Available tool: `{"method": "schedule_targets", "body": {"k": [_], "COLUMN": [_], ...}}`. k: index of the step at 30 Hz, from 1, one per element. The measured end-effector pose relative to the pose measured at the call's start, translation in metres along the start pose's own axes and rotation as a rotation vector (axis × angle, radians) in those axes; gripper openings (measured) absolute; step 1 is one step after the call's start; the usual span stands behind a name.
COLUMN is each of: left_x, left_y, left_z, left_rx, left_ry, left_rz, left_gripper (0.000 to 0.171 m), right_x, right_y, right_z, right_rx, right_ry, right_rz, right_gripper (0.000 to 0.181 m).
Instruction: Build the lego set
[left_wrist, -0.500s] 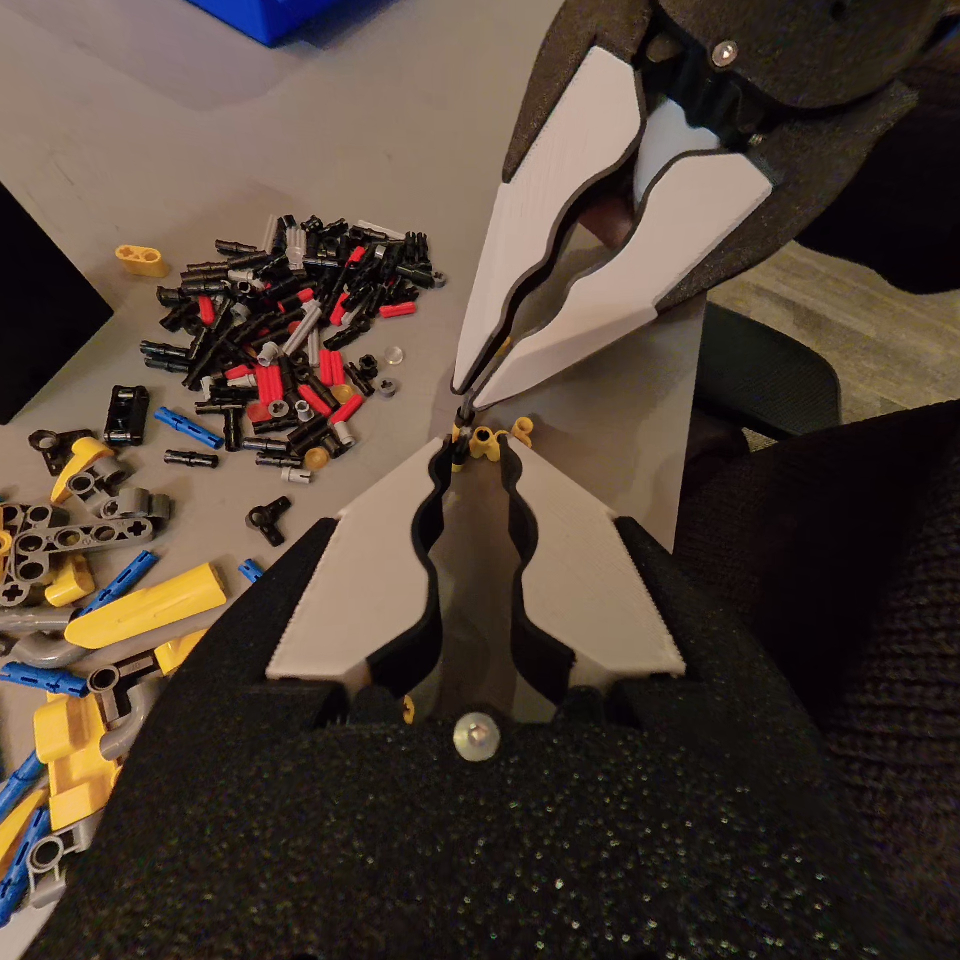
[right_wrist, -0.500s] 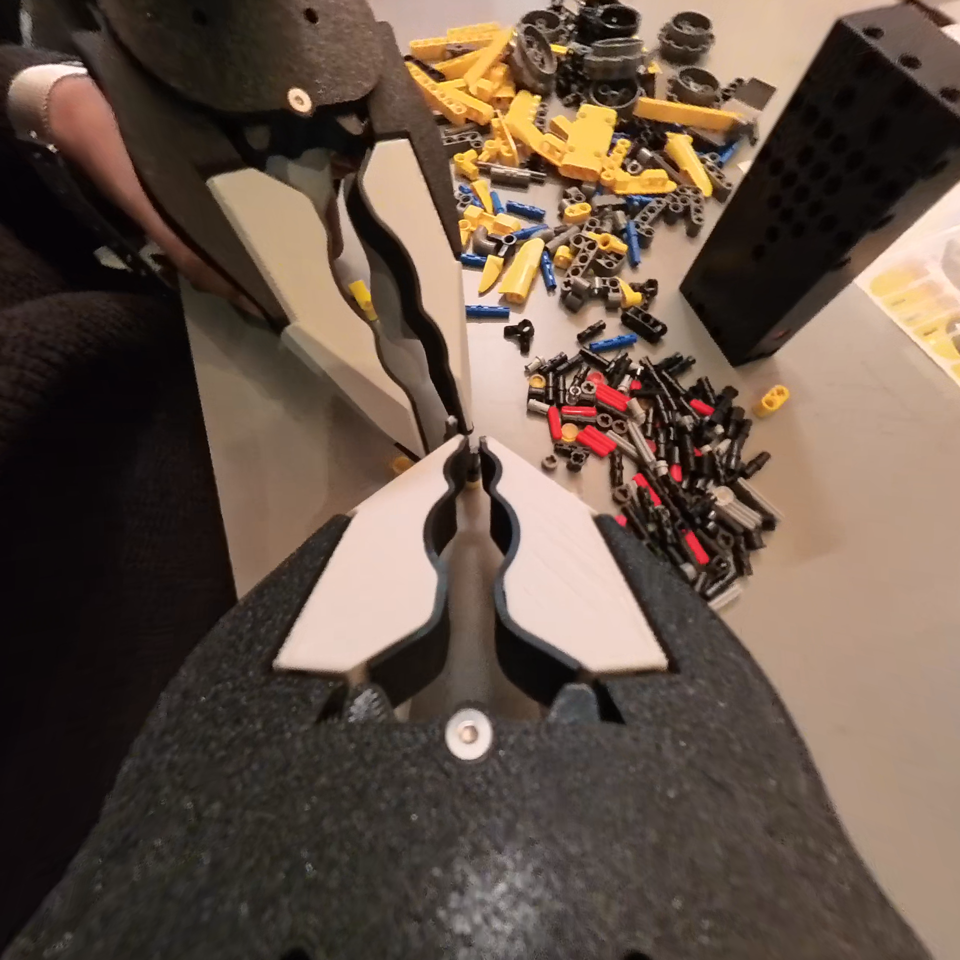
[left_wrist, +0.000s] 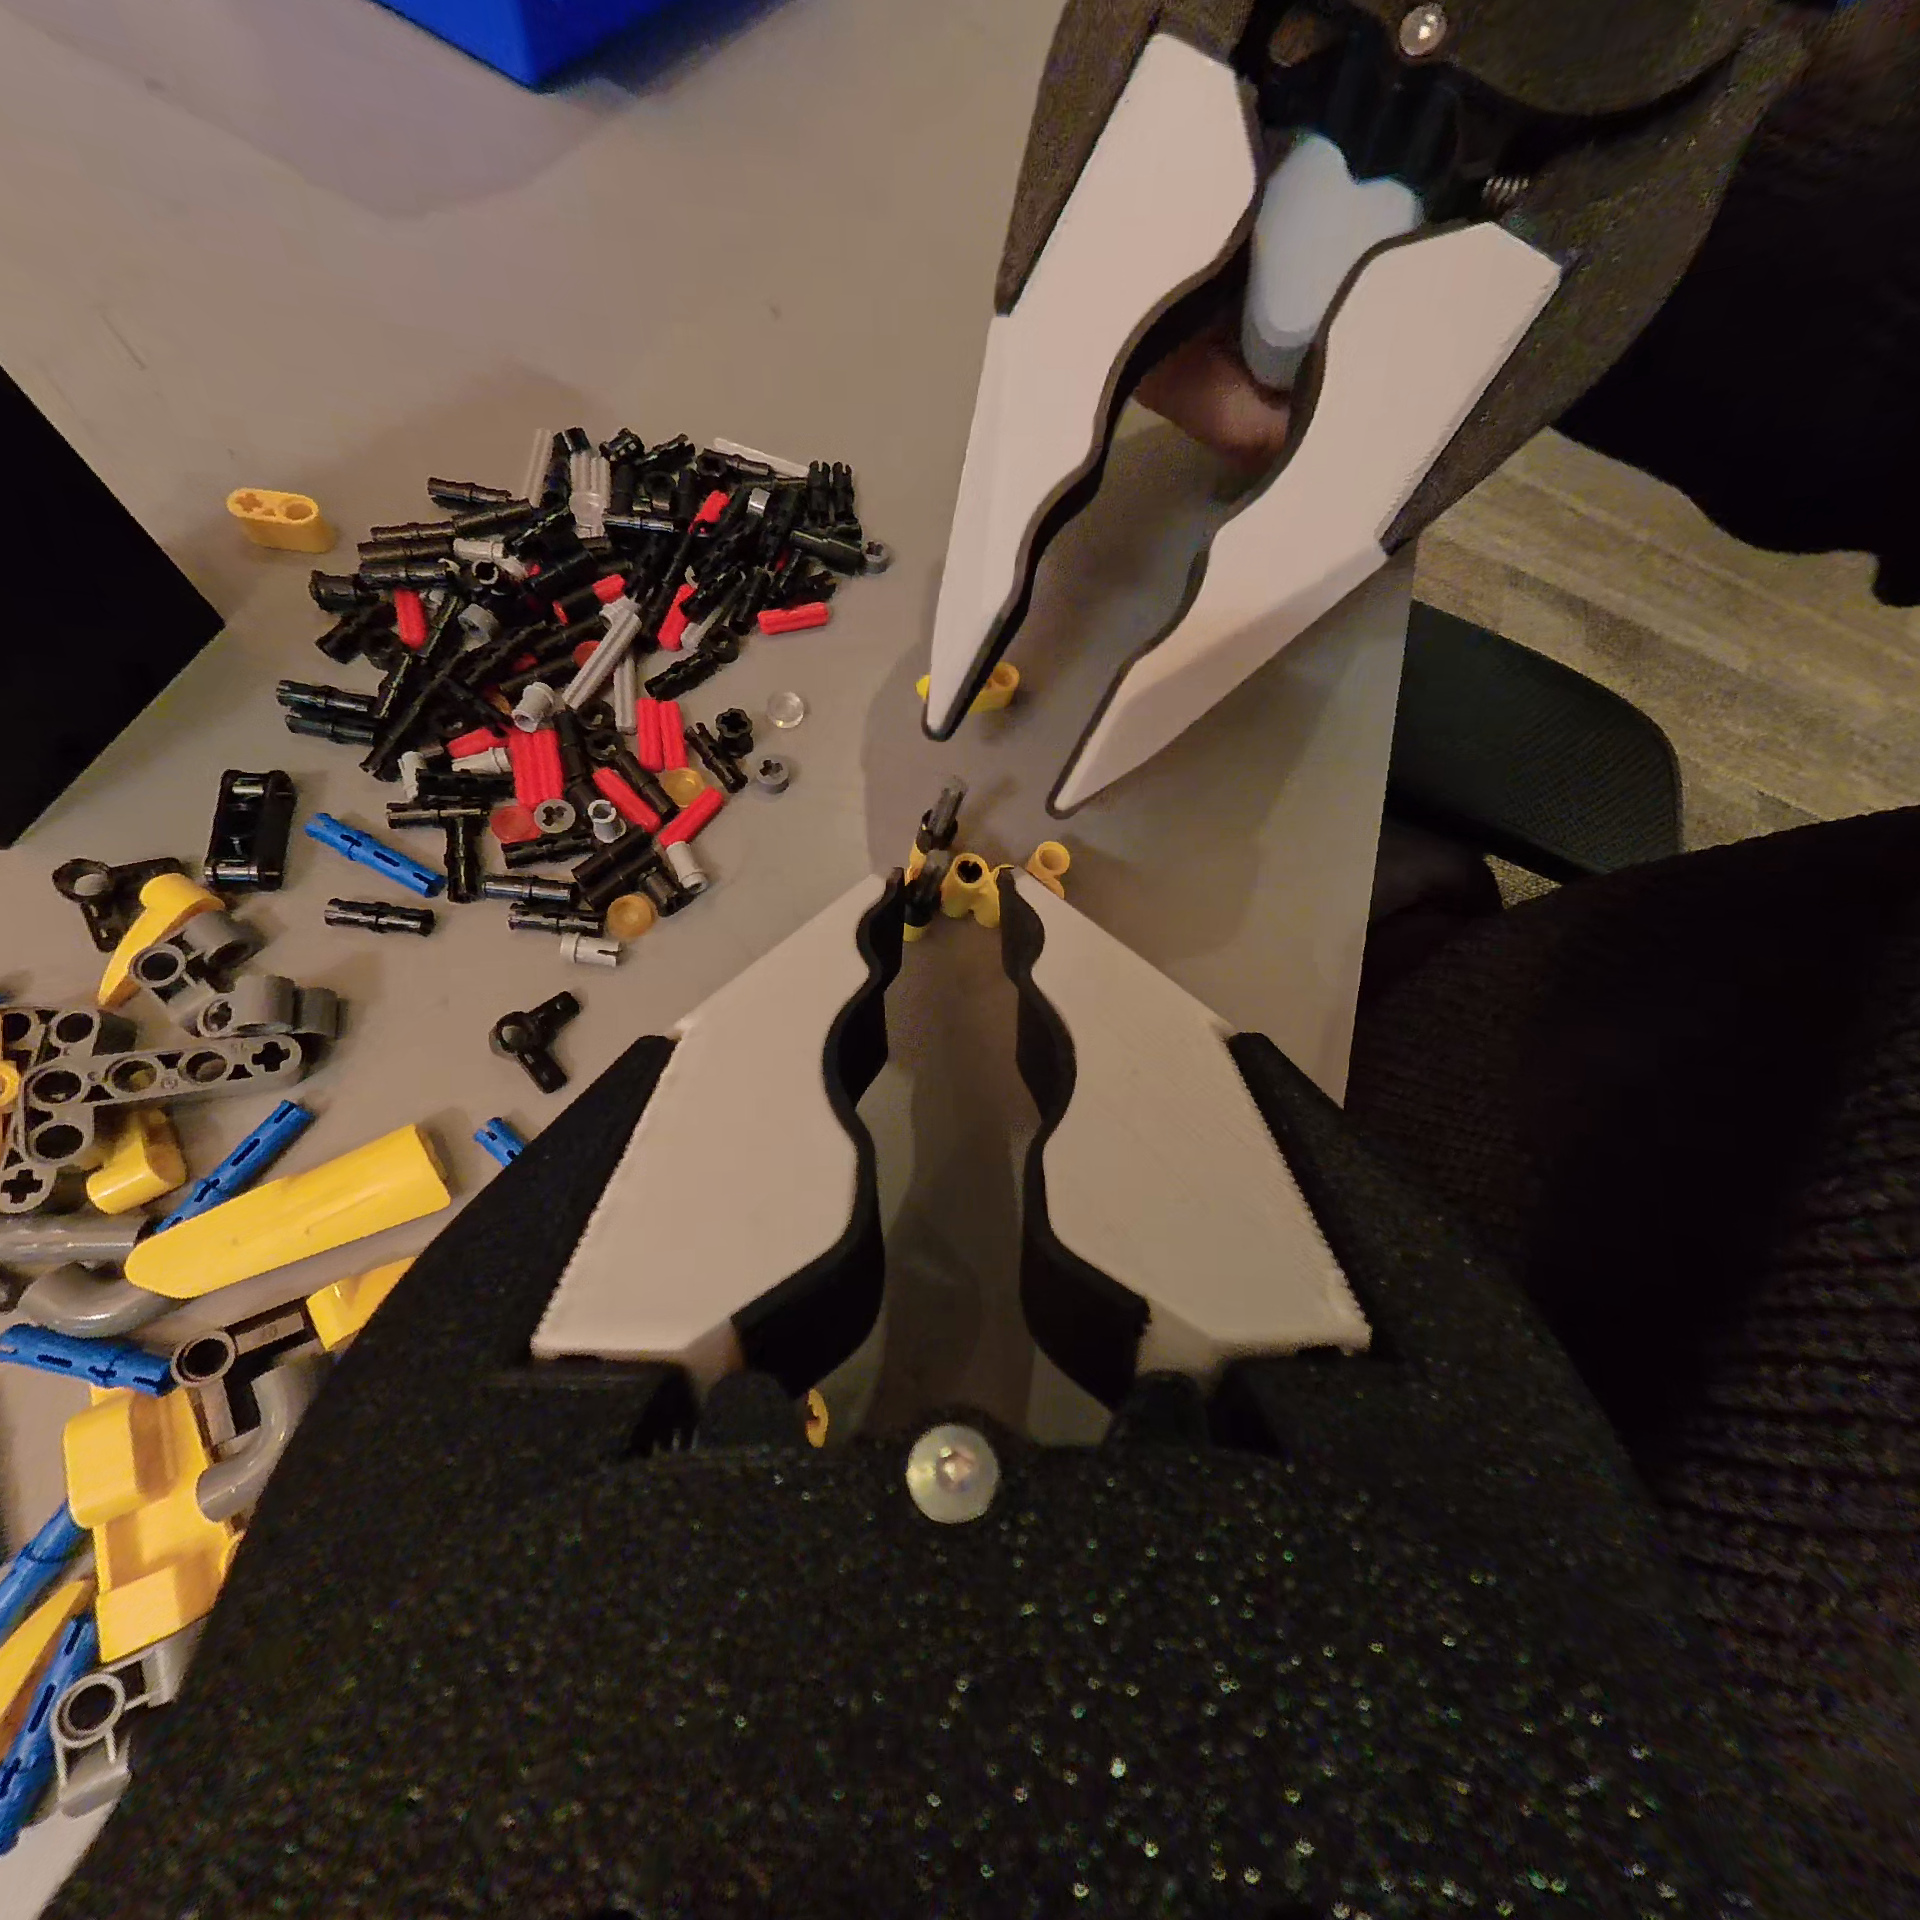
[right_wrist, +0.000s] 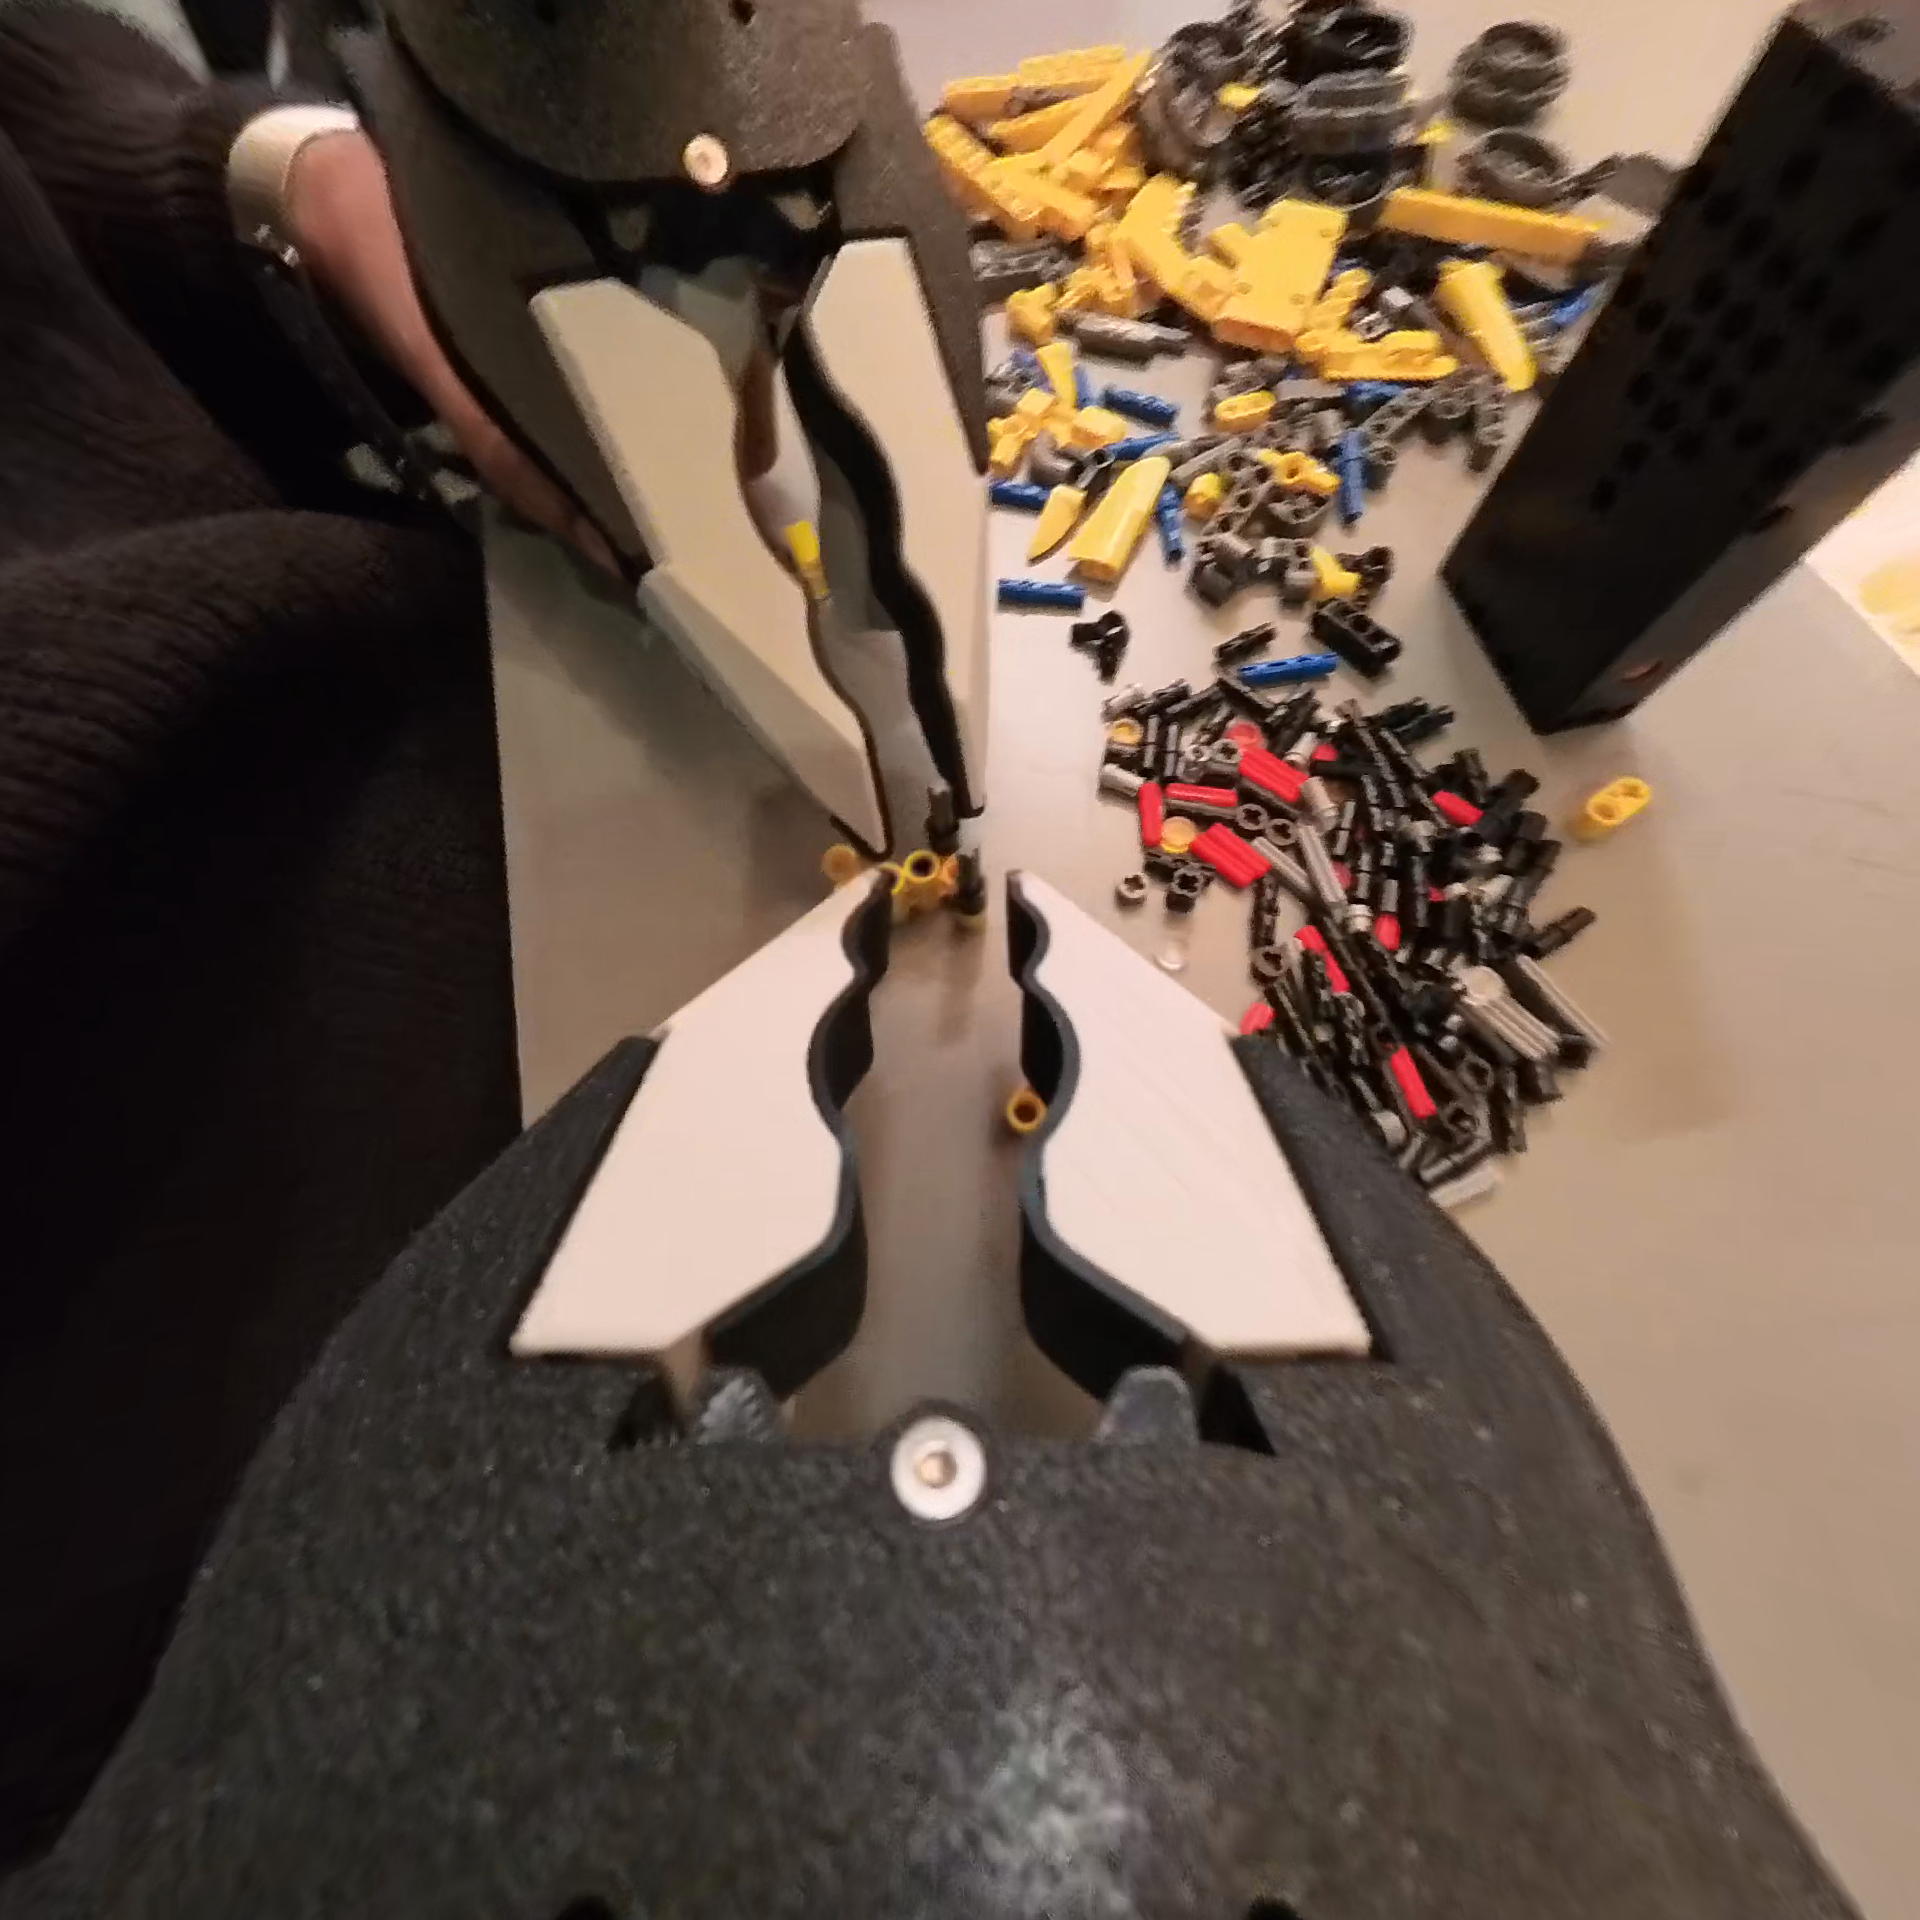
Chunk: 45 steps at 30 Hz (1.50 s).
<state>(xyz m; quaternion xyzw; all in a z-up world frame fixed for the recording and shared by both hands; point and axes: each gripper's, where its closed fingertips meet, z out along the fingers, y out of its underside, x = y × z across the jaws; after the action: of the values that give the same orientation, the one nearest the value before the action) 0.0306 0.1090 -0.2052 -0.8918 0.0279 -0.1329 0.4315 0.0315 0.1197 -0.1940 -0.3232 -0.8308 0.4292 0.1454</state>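
While our left gripper (left_wrist: 943, 894) pinches the yellow connector (left_wrist: 966, 883) at frame centre, pin (left_wrist: 940, 821) seated, our right gripper (left_wrist: 1000, 764) gapes empty above.

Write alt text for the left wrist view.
The left gripper pinches a small yellow connector with a black pin above a grey table. The right gripper faces it, jaws apart. Left of them lies a pile of black, red and grey pins.
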Motion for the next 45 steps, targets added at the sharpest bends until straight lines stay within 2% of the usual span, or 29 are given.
{"method": "schedule_targets", "body": {"k": [4,8,13,19,33,41,43,45], "left_x": [0.0000,-0.0005,-0.0002,-0.0003,-0.0026,-0.0029,-0.0025,-0.0017], "left_y": [-0.0002,-0.0004,-0.0005,-0.0002,-0.0010,-0.0016,-0.0013,-0.0012], "left_z": [-0.0001,-0.0002,-0.0002,0.0001,-0.0004,-0.0010,-0.0012,-0.0016], "left_rx": [0.001,0.003,0.003,0.000,0.005,0.010,0.009,0.011], "left_ry": [0.005,0.004,0.007,0.010,-0.011,-0.022,-0.021,-0.018], "left_rz": [-0.006,-0.011,-0.011,-0.015,-0.013,-0.004,-0.003,-0.001], "left_gripper": [0.018,0.018,0.018,0.018,0.017,0.017,0.017,0.017], "right_x": [0.0050,0.0037,0.0035,0.0029,0.0043,0.0012,0.0012,0.0002], "right_y": [-0.0032,-0.0087,-0.0052,-0.0029,-0.0026,-0.0005,-0.0001,-0.0013], "right_z": [0.0016,0.0030,0.0090,0.0107,0.0108,0.0107,0.0105,0.0089], "right_rx": [-0.030,-0.022,-0.040,-0.037,-0.035,-0.059,-0.062,-0.059], "right_ry": [-0.040,-0.135,-0.170,-0.158,-0.075,-0.059,-0.055,-0.059], "right_rz": [-0.127,-0.166,-0.198,-0.204,-0.096,-0.113,-0.116,-0.105], "right_gripper": [0.022,0.018,0.013,0.005,0.005,0.005,0.007,0.017]}}
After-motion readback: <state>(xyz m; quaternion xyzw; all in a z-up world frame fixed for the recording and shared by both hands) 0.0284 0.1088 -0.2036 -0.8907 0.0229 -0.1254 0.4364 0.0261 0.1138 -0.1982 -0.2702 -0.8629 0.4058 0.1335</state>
